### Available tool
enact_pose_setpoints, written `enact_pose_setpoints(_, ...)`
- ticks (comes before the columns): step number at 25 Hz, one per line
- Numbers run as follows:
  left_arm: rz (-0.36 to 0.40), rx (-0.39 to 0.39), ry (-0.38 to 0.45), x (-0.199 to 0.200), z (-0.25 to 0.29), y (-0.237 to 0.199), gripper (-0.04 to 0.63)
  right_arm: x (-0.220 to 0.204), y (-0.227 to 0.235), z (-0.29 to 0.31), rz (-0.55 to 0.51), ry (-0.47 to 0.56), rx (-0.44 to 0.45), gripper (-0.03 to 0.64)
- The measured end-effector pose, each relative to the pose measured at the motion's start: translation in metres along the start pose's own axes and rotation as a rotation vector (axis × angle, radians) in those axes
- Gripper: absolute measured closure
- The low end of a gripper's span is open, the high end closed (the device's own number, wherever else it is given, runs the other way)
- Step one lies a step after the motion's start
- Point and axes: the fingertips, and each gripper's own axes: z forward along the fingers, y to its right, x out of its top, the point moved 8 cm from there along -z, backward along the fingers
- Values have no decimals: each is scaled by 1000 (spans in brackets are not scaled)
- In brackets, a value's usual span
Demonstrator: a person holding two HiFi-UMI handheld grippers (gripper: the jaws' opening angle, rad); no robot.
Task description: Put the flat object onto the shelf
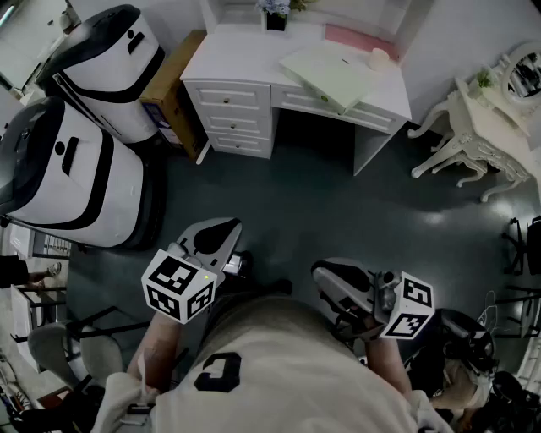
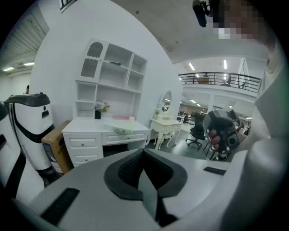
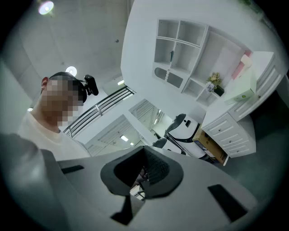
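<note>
The flat object, a pale green box (image 1: 325,74), lies at an angle on the white desk (image 1: 245,51), partly over its front edge; it also shows as the pale box (image 2: 119,128) and the pale box (image 3: 241,90). Above the desk stands the white shelf unit (image 2: 113,74), shelf unit (image 3: 180,40), with open compartments. My left gripper (image 1: 221,227) is low, close to my body and far from the desk, jaws together on nothing, left gripper (image 2: 143,153). My right gripper (image 1: 325,269) is level with it on the right, jaws also together and empty, right gripper (image 3: 143,151).
Two large white-and-black machines (image 1: 76,169) stand at the left, a cardboard box (image 1: 173,89) beside the desk. A white dressing table with mirror (image 1: 482,127) is at the right. A flower pot (image 1: 275,13), a pink item (image 1: 359,38) and a cup (image 1: 379,57) sit on the desk.
</note>
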Motion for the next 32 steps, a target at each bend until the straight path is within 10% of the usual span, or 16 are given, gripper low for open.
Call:
enact_pose_setpoints(11, 9, 27, 29, 5, 10, -4, 582, 5, 12, 4, -37, -17, -19, 594)
enact_pose_setpoints(32, 35, -170, 17, 40, 70, -104, 581, 39, 74, 99, 93, 52, -167, 592)
